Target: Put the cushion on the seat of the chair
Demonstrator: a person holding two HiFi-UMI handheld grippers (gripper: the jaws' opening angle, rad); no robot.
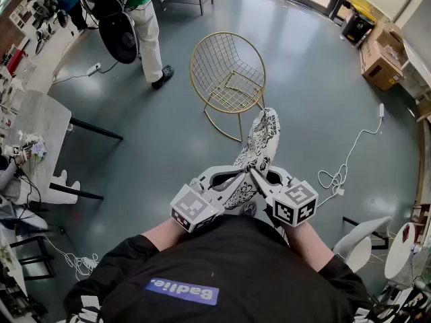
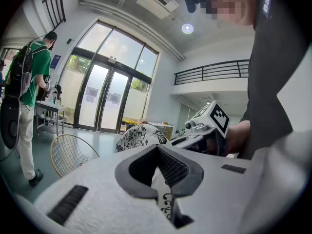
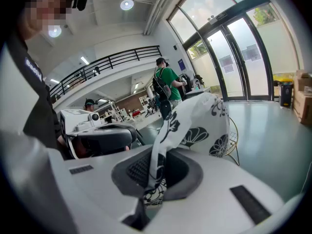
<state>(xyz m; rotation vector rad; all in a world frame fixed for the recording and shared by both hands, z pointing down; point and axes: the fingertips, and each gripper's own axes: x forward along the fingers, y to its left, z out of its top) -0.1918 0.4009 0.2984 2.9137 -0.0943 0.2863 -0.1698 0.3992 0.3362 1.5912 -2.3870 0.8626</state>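
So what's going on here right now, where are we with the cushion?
A person holds the floral cushion up in front of them, with the left gripper and right gripper both shut on its edge. The gold wire chair stands ahead, its seat bare; the cushion is not on it yet. A bystander stands beyond.

The white, black-flowered fabric cushion hangs aloft on edge. The round gold wire chair stands upright beyond it, apart.

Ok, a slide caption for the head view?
Left gripper and right gripper shut on a black-and-white floral fabric cushion, short of the gold wire chair.
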